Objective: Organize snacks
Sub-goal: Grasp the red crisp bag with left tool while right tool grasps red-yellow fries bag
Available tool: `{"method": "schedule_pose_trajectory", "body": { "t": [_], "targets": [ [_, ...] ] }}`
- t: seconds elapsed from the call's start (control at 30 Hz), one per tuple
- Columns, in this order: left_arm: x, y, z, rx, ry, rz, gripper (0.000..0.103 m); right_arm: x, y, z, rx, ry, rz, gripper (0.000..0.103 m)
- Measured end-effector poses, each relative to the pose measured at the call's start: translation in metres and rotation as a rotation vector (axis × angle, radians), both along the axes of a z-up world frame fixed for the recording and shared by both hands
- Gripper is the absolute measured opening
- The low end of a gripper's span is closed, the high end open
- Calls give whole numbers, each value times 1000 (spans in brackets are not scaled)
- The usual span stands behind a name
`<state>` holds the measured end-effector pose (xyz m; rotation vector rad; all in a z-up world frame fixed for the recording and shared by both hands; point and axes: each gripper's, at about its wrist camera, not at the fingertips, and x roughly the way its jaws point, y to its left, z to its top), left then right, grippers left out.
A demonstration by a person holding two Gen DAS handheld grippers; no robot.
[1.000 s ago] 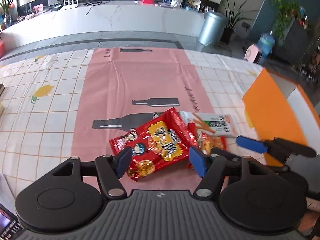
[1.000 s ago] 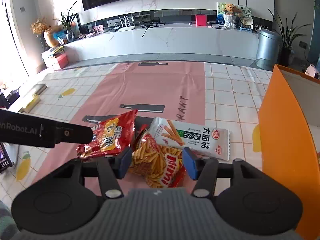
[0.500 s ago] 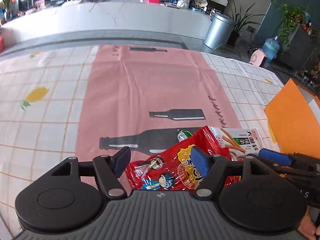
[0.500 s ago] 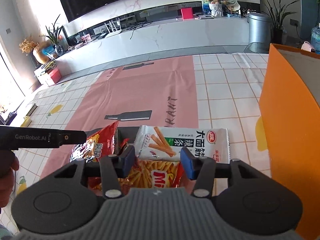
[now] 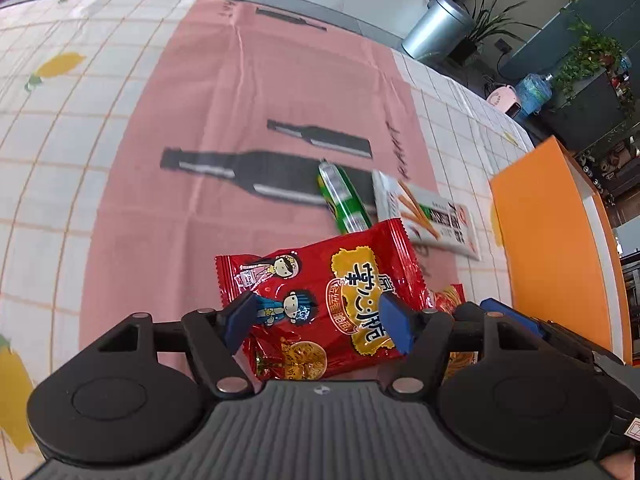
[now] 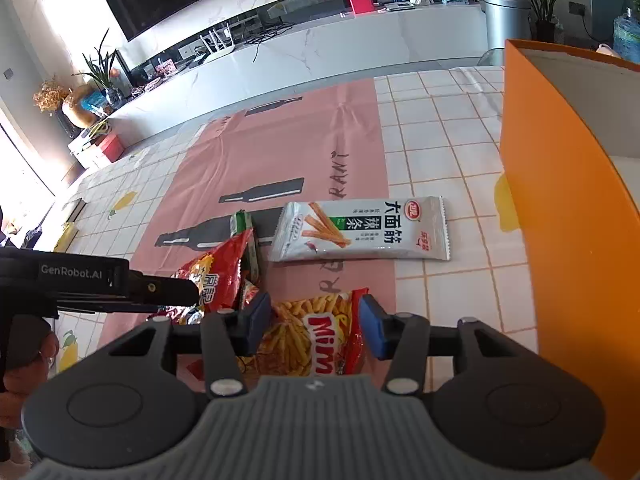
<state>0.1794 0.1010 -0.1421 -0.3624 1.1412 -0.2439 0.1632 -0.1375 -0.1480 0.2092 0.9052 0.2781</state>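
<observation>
The left gripper (image 5: 320,324) hangs over a red snack bag (image 5: 320,300) lying on a pink-striped tablecloth (image 5: 200,120), blue pads either side, jaws closing. Farther off lie a green packet (image 5: 344,200) and a white packet (image 5: 432,216). An orange box (image 5: 548,240) stands right.

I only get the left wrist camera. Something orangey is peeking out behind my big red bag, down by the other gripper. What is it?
Observer: A yellow-and-red snack packet lettered "Mimi", printed with little fries. It sits between the pads of the right gripper.
Operator: Is that gripper squeezing it?
Observer: Its jaws are closing around the packet. I cannot tell whether the pads press on it yet.
Operator: Does my gripper have any words on it?
Observer: Yes. In the right wrist view, the side of the left gripper reads "GenRobot.AI".
</observation>
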Motion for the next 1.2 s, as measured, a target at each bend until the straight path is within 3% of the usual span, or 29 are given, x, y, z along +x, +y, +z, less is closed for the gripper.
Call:
{"method": "schedule_pose_trajectory", "body": {
  "t": [0.17, 0.27, 0.43, 0.6, 0.73, 0.87, 1.07, 1.2],
  "targets": [
    [-20, -10, -3, -45, 51, -3, 77, -19, -7, 4, -34, -4, -28, 45],
    [-31, -16, -2, -50, 71, -9, 73, -25, -10, 9, -106, -22, -76, 45],
    [-40, -19, 12, 10, 15, -30, 73, -36, -17, 17, -88, -26, -67, 45],
    [-29, -22, 24, 127, -107, -58, 74, -53, -21, 17, -59, 1, -99, 45],
    [-21, -30, 19, 133, -147, -123, 75, -63, -16, 10, -55, 30, -76, 41],
    [-17, -29, 6, 158, -118, -106, 75, -66, -9, 3, -56, 67, -49, 36],
    [-25, -24, -5, 57, -9, -96, 75, -60, -12, -2, -128, 58, -94, 35],
    [-37, -26, -7, 15, 49, -96, 75, -58, -20, -1, -112, 61, -102, 35]
  ]
}}
